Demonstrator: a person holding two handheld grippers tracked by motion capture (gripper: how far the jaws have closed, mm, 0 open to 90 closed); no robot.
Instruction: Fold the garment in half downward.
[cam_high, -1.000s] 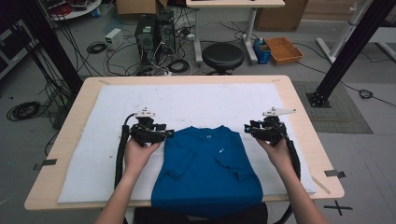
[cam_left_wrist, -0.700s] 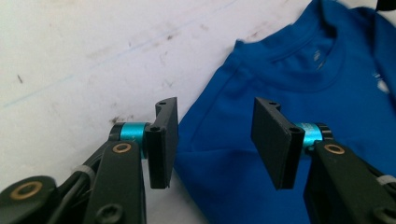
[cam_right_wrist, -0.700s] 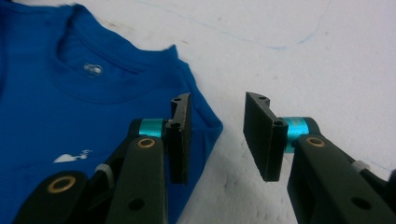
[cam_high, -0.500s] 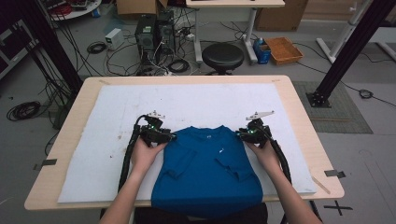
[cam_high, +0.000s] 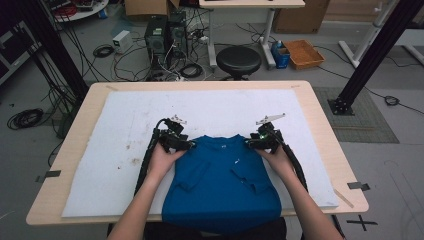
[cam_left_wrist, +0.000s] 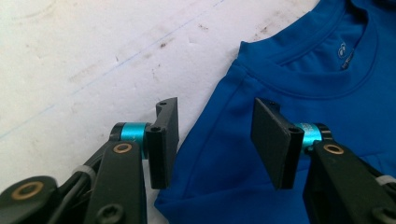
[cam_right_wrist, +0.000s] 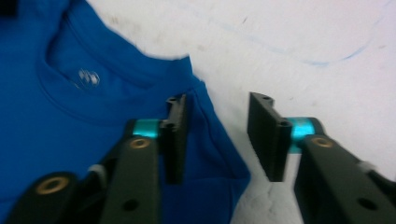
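A blue T-shirt (cam_high: 222, 185) lies flat on the white mat (cam_high: 115, 135), collar pointing away from the person, hem hanging over the near edge of the surface. Both short sleeves are folded inward onto the body. A small white logo sits inside the collar.

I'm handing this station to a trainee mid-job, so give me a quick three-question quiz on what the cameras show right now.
1. True or false: the left gripper is shut on the blue T-shirt.
2. Multiple choice: where are both sleeves of the T-shirt? A) spread out flat on the white mat; B) folded in onto its front; C) hanging off the table's far edge.
3. Short answer: near which part of the T-shirt does the right gripper sit?

Key:
1. False. Its jaws stand apart over the shoulder edge.
2. B.
3. The shoulder corner beside the collar, jaws apart across the shirt's edge.
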